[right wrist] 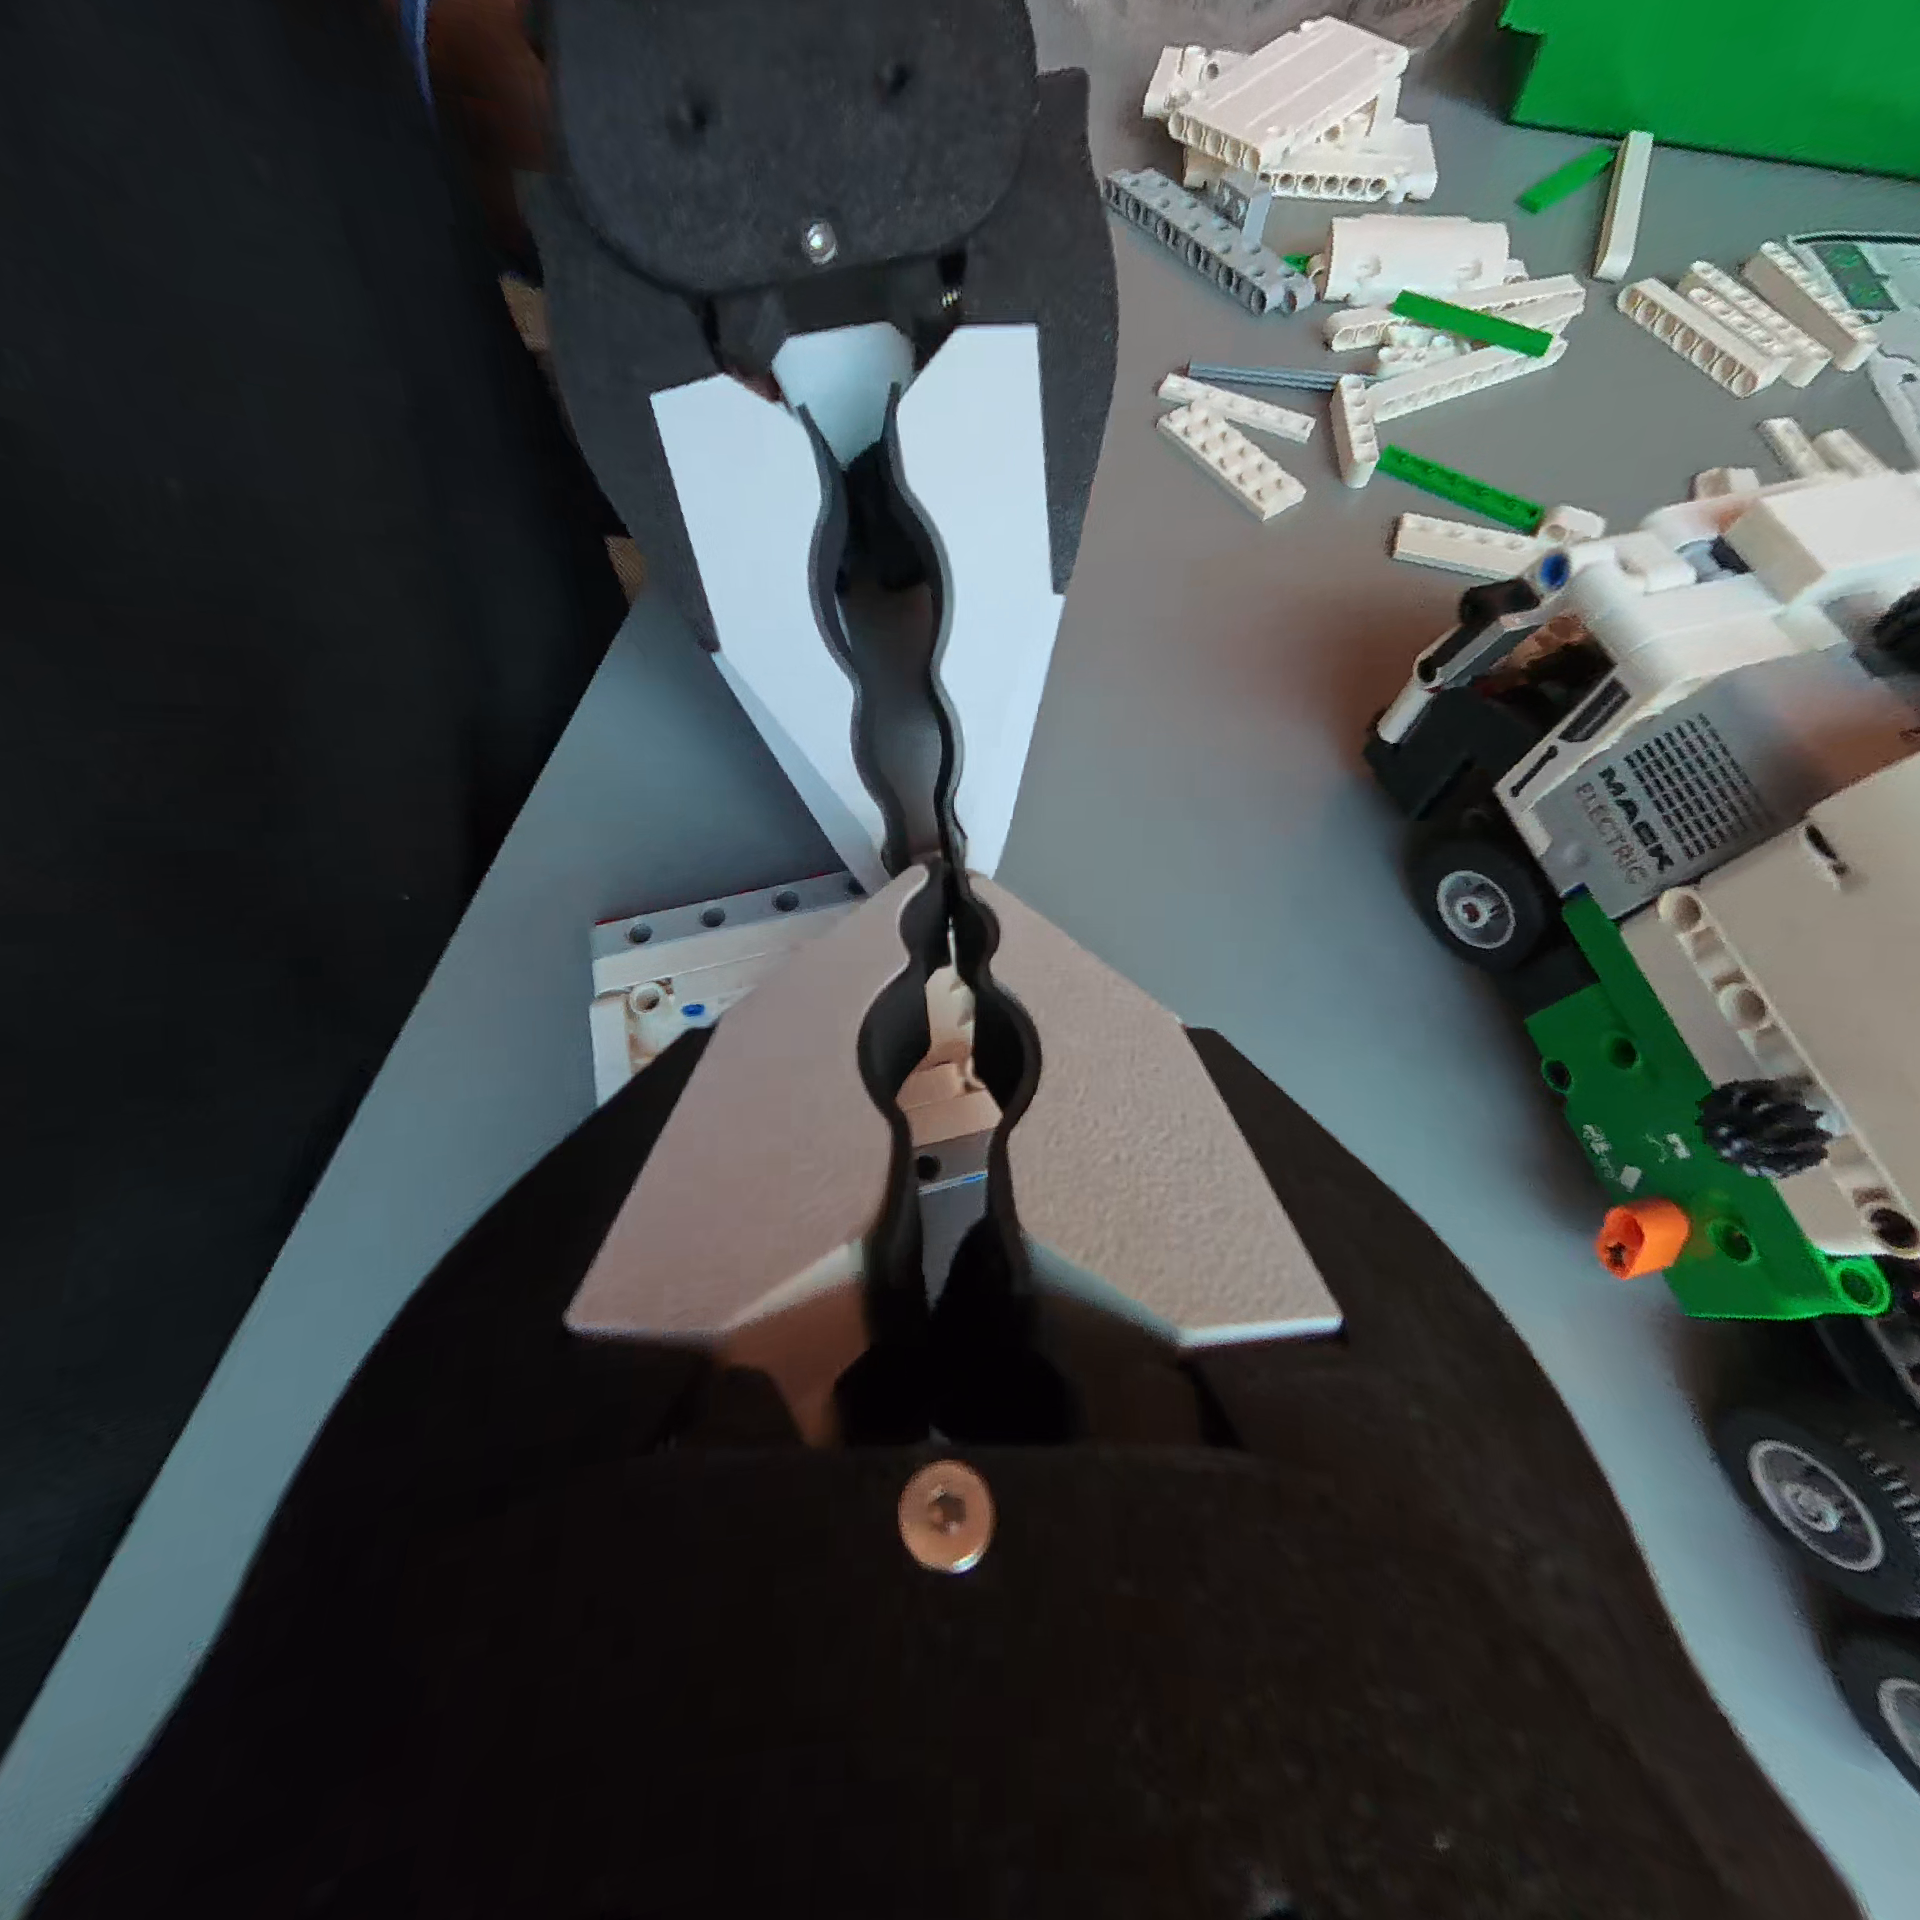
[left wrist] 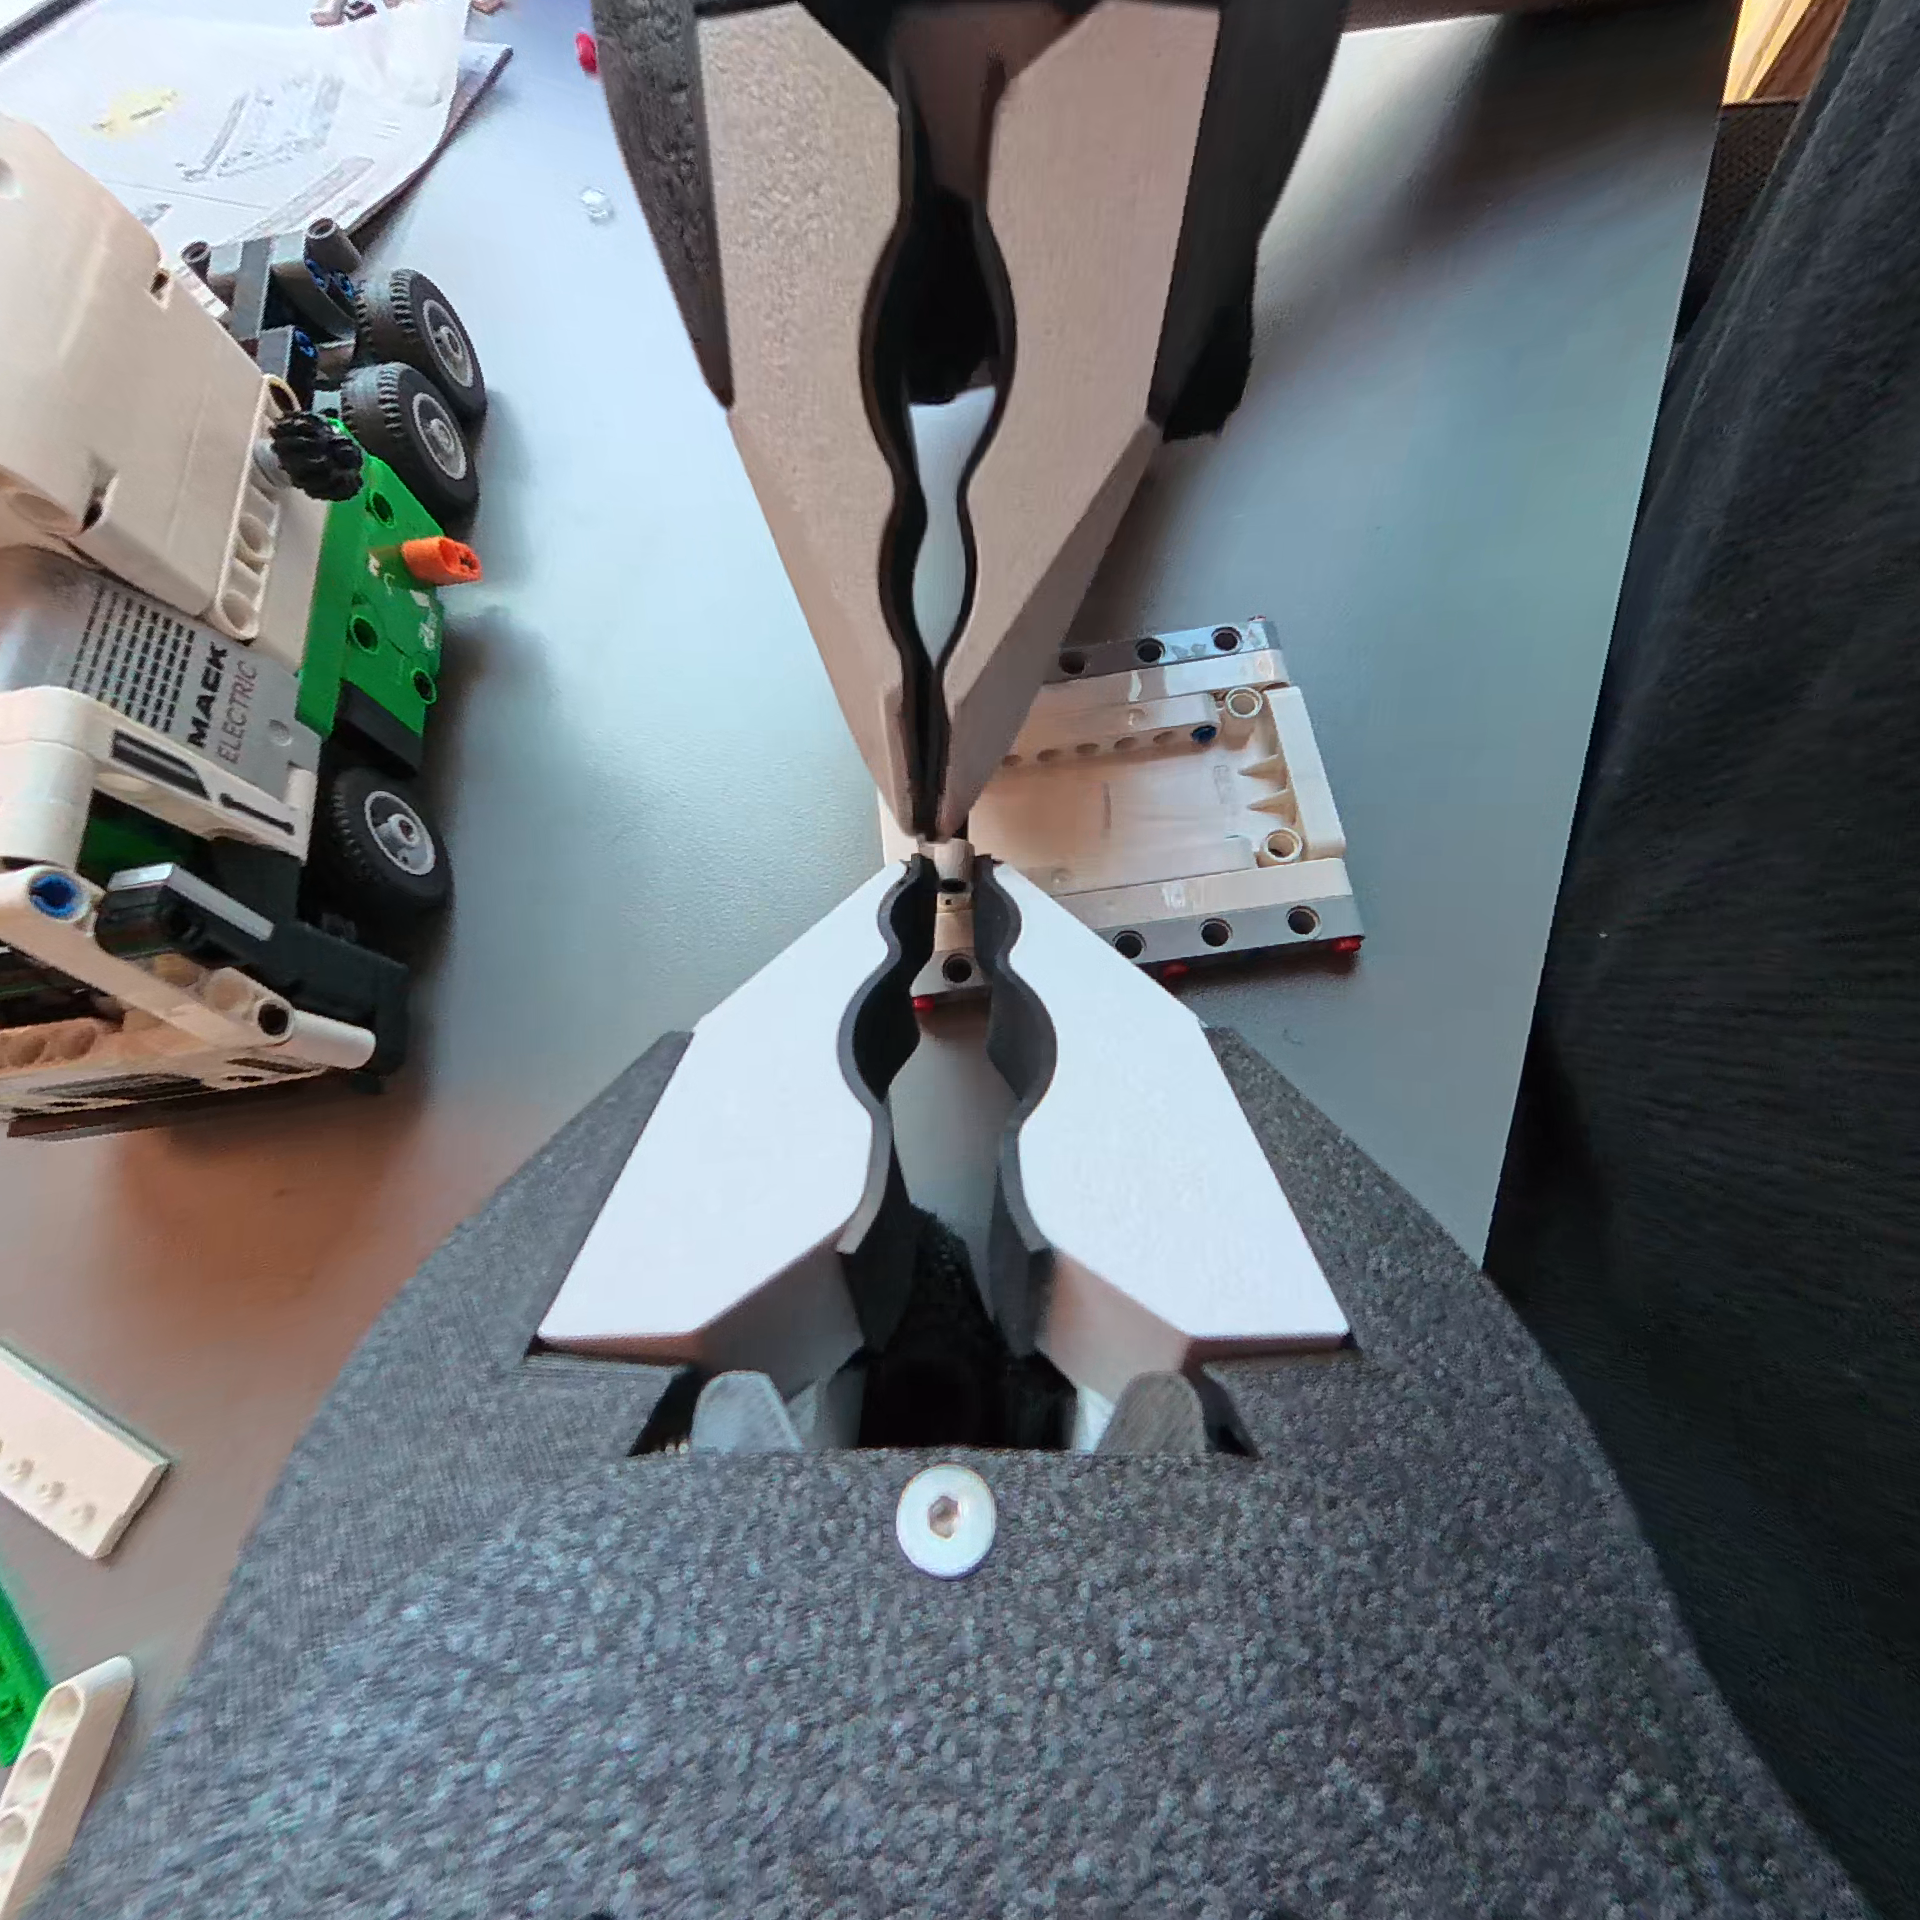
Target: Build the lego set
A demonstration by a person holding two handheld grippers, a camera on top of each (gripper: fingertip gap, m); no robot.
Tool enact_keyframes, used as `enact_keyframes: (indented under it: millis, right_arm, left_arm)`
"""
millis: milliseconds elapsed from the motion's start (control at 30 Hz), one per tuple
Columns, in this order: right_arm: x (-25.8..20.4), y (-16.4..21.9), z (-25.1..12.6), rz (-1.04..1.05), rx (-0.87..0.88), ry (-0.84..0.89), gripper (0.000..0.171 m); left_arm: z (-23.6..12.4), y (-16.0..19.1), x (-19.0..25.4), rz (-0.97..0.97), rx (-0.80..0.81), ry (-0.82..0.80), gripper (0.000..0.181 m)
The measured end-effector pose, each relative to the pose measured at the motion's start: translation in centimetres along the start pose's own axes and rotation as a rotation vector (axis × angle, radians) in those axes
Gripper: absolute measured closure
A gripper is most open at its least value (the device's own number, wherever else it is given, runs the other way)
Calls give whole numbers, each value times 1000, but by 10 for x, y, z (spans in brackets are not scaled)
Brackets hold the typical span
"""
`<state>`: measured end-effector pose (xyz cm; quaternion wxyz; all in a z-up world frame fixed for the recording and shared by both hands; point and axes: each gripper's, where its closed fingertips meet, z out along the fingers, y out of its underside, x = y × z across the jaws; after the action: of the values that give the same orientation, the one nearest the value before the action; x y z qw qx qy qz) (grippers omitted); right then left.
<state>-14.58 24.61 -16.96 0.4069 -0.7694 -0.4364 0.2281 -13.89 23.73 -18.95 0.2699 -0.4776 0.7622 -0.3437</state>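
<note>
The left tool (left wrist: 948, 894) is closed on a small connector piece (left wrist: 951, 883), met tip-to-tip by the pinched right tool (left wrist: 928, 821) above the white panel (left wrist: 1174, 810) on the desk (left wrist: 644, 644). Alignment should be held steady during pressing.

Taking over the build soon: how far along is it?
Done: the truck has cab, wheels and green deck. In hand: both tools, left and right, pinch a small connector above the white panel. Left: loose beams lie unused.

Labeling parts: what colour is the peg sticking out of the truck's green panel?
Orange peg, clearest in the right wrist view.
</note>
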Motion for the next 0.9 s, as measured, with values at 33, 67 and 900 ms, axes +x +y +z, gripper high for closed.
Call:
enact_keyframes:
  millis: [33,67,900]
  right_arm:
    - [0,2,1,-24,-12,11,171]
    - [-3,4,3,-41,-27,7,171]
    - [2,10,8,-13,-40,17,171]
  left_arm:
    - [0,0,0,2,0,-1,176]
    - [0,0,0,3,-1,-1,176]
    - [3,3,-2,-65,-24,37,175]
